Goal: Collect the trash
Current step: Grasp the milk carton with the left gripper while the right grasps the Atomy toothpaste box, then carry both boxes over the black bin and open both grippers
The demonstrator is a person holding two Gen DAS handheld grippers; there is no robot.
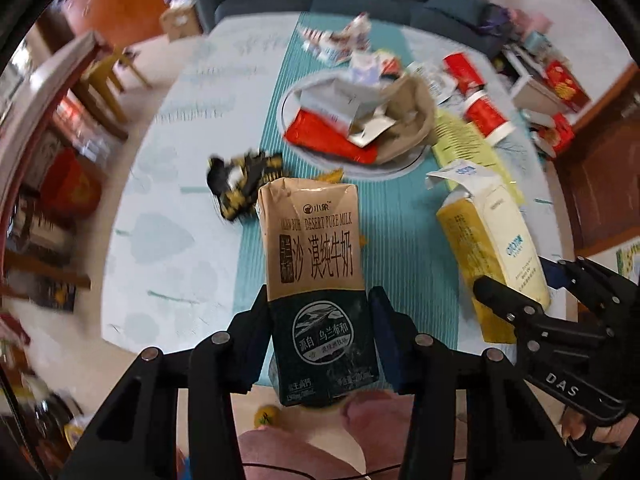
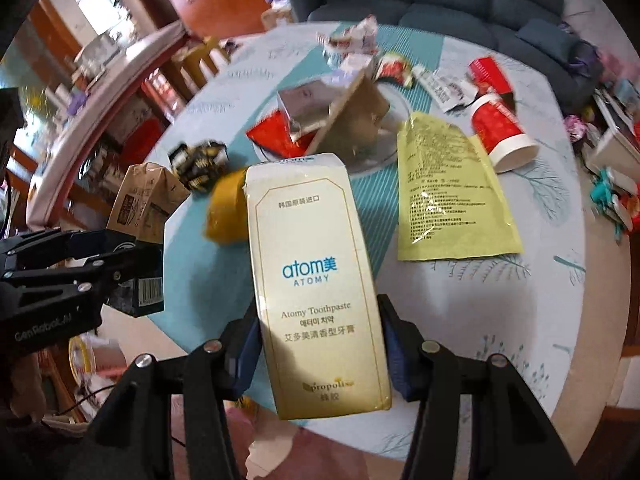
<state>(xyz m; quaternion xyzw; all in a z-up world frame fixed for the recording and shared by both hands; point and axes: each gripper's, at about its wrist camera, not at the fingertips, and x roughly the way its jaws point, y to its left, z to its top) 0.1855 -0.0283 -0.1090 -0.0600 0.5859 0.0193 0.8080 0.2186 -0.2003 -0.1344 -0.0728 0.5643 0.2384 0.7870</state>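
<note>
We hold the milk carton clamped in the left gripper and the toothpaste box clamped in the right gripper, long axes running forward along the fingers.

Left gripper fingers clamp a milk carton above the littered worktop; right gripper grips a toothpaste box.

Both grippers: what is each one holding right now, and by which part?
Left gripper clamps the milk carton by the sides of its dark lower half. Right gripper clamps the toothpaste box by its lower side edges.
</note>
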